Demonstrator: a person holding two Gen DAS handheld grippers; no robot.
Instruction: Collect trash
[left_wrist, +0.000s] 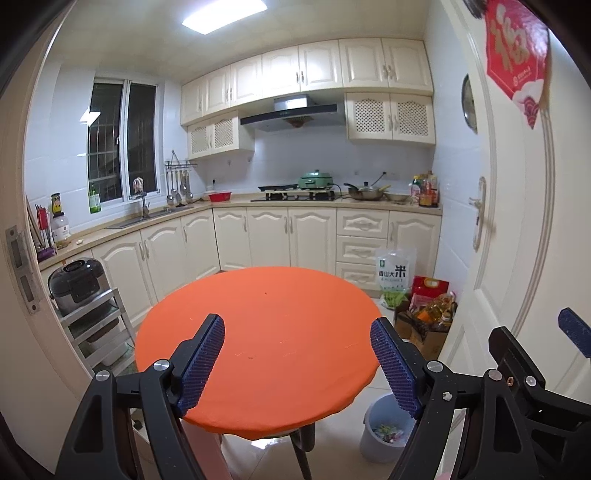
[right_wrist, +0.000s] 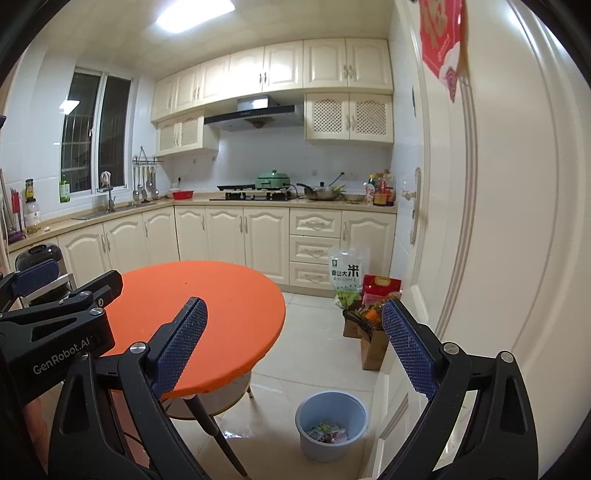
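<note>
Left hand-held gripper (left_wrist: 297, 363): jaws spread wide, nothing between them. It hangs over the near part of the round orange tabletop (left_wrist: 258, 317), tilted slightly downward; its blue ribbed pads (left_wrist: 201, 363) are clear of the cloth.

Right hand-held gripper (right_wrist: 295, 352): jaws spread wide, nothing between them. It sits to the right of the left one, aimed past the tabletop's right edge toward the floor (right_wrist: 317, 332). In the right wrist view the left unit appears at the left margin, over the tabletop's near left edge.

Tabletop: orange cover bare apart from a few small specks and creases. Dark legs show beneath it.

Trash: small coloured wrappers (right_wrist: 327, 432) lie in the bottom of a pale blue bin (right_wrist: 332, 402). The bin stands on the floor, just right of the table's near edge and near the white door (right_wrist: 498, 221). It is upright and open-topped.

Surroundings: a rice bag (right_wrist: 345, 275), a red packet and an open carton with bottles stand on the floor by the door, beyond the bin. A rice cooker (left_wrist: 75, 282) rests on a metal stand left of the table. Cream cabinets, hob, hood and sink line the far walls
</note>
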